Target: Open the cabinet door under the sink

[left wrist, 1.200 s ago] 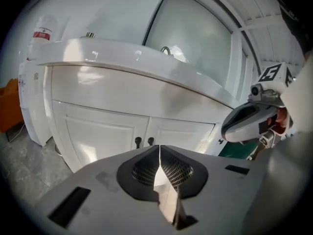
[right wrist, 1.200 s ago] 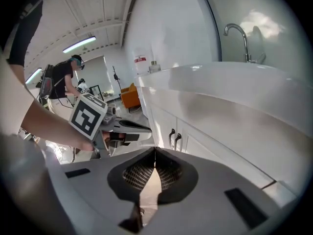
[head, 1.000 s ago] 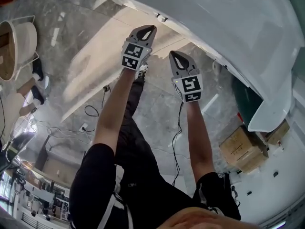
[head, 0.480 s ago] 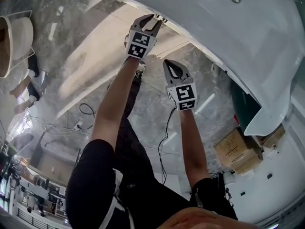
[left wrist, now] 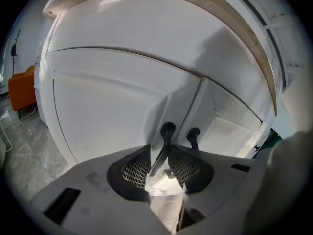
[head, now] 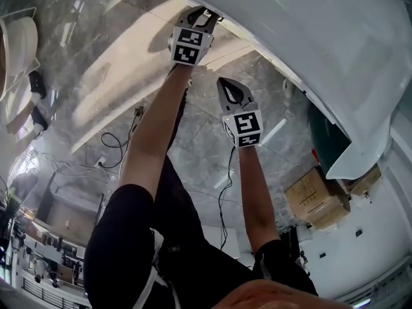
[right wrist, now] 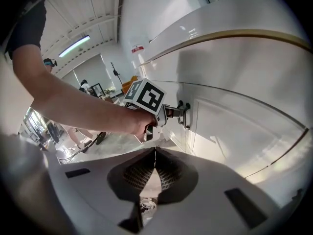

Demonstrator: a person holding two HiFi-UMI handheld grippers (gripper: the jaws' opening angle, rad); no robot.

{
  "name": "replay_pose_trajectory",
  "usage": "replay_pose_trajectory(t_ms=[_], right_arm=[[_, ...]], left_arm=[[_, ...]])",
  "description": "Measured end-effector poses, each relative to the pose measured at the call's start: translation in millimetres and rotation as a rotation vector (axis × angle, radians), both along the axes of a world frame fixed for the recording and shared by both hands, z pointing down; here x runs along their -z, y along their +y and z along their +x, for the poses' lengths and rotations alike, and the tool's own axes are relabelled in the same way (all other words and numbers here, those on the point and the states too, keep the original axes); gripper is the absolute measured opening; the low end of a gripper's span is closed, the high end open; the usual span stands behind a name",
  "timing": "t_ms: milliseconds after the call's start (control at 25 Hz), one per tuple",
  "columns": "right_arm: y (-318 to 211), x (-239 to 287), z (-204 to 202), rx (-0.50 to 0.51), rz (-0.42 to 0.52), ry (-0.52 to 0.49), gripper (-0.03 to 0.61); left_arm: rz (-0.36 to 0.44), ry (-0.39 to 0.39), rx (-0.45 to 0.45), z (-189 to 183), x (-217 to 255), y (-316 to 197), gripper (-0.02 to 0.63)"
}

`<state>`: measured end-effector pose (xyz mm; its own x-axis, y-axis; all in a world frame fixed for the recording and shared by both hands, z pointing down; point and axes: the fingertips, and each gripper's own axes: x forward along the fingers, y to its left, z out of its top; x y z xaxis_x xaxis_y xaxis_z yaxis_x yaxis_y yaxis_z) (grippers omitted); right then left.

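Head view: tongs (head: pixel 205 15) now around handle (left wrist: pixel 167 131)

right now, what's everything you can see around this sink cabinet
sink: one, white, above the cabinet
cabinet doors: two, white, under the sink
left handle: one, black, between the left gripper's jaws
right handle: one, black, just beside it
cardboard box: one, brown, on the floor at right
cables: several, black, on the floor at left
seat: one, orange, left of the cabinet
left gripper: one, grey, closed on the left handle
right gripper: one, grey, jaws together, empty, back from the doors
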<state>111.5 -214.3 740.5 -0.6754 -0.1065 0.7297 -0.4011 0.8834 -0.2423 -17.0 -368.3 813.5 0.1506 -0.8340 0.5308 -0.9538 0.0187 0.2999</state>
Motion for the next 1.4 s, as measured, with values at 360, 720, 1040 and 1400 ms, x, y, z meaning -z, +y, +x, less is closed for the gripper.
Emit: replay_pose_trajectory(t_ms=[360, 720, 1040, 1400], right_arm=[[2.3, 3.9, -0.4, -0.002, 0.003, -0.006, 0.06], [17.1, 5.8, -9.4, 0.001, 0.02, 0.001, 0.06], [40.4, 3.9, -54.2, 0.025, 0.044, -0.028, 0.06], [60.2, 9.1, -117.7, 0.126, 0.061, -0.06, 0.06]], left_arm=[[-0.008, -0.146, -0.03, 4.9, 2.0, 5.2, 0.06], [-0.001, -0.192, -0.021, -1.6, -0.8, 55.4, 0.052], [-0.008, -0.19, -0.047, -27.6, 1.0, 128.0, 0.052], [-0.042, -0.154, -0.01, -54.3, -4.6, 179.5, 0.052]])
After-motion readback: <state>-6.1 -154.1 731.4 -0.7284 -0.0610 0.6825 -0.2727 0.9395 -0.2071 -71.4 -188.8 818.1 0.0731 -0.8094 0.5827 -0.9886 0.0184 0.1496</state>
